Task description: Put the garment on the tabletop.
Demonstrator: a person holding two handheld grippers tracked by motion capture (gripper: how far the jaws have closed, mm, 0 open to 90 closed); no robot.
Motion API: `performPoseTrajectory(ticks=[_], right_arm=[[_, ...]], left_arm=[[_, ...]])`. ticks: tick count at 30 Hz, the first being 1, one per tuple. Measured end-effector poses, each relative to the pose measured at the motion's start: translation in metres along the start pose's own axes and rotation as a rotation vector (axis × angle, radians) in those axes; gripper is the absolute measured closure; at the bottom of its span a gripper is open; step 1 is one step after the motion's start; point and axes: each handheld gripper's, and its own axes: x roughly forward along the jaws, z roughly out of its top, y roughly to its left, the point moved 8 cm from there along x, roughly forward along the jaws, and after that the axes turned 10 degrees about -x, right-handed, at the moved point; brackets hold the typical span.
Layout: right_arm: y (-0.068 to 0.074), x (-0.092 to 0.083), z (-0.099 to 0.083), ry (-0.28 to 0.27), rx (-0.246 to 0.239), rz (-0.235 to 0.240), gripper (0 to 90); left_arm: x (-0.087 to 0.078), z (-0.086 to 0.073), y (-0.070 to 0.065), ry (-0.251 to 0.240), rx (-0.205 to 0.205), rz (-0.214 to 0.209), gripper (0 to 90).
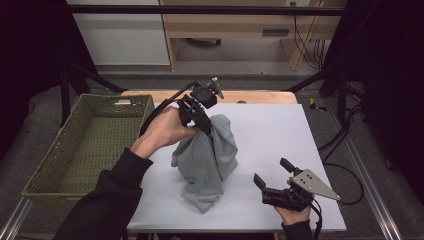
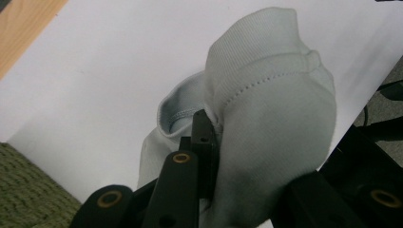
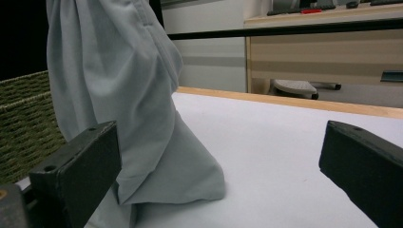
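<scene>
Right gripper (image 1: 274,176), held in the person's right hand (image 1: 295,212) near the front right corner of the white table top (image 1: 270,135), sits low with its two black jaws spread wide, nothing between them. Left gripper (image 1: 204,125), held in the left hand (image 1: 162,131) above the table's middle, has its jaws clamped on a fold of the pale grey knit cloth garment (image 1: 207,160); the stitched hem drapes over the jaws in the left gripper view. Garment hangs from that grip, lower end bunched on the table surface toward the front edge. Olive green woven rectangular basket (image 1: 87,145) stands just beside the table's left edge.
</scene>
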Motion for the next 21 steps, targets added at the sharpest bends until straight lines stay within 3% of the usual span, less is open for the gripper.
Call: performPoseTrajectory(ticks=[10, 17, 19, 21], right_arm=[[-0.001, 0.000, 0.001, -0.007, -0.012, -0.006, 0.5], [0.001, 0.000, 0.000, 0.002, 0.008, -0.002, 0.5], [-0.002, 0.001, 0.000, -0.007, -0.020, -0.005, 0.5], [-0.001, 0.000, 0.001, -0.006, -0.011, -0.005, 0.5]], left_arm=[[0.020, -0.005, -0.003, 0.013, 0.007, -0.028, 76.9], [0.043, -0.011, -0.003, 0.029, -0.001, -0.045, 76.4], [0.048, -0.014, -0.003, 0.036, 0.004, -0.043, 76.3], [0.054, -0.016, -0.004, 0.038, 0.007, -0.048, 76.2]])
